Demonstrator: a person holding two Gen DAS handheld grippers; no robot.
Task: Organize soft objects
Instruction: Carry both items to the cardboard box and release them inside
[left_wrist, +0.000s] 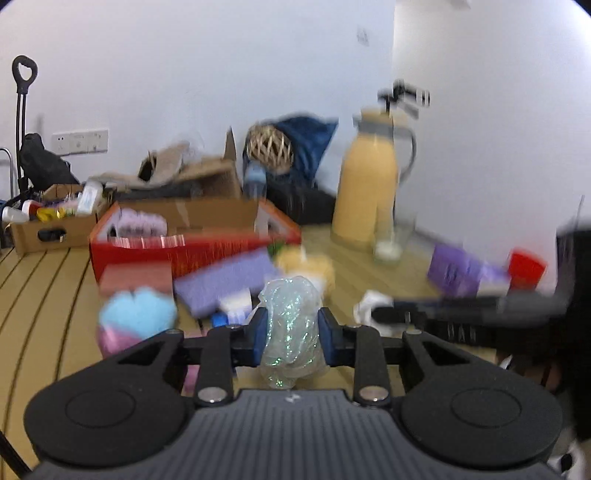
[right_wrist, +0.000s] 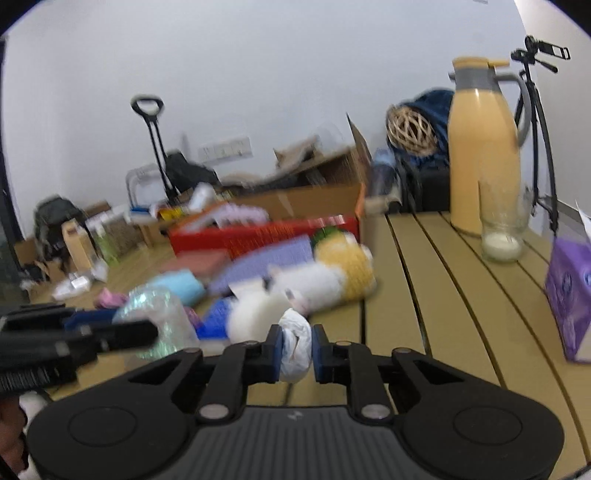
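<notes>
My left gripper is shut on a crumpled iridescent clear plastic bag, held above the table; the bag also shows in the right wrist view. My right gripper is shut on a crumpled white plastic bag. Ahead lie a white plush, a yellow plush, a purple sponge block, a light blue and pink fluffy ball and a pink block. A red box stands behind them.
A yellow thermos jug and a glass jar stand at the back right. A purple tissue box sits at the right. Cardboard boxes, a wicker ball and a tripod are beyond the slatted table.
</notes>
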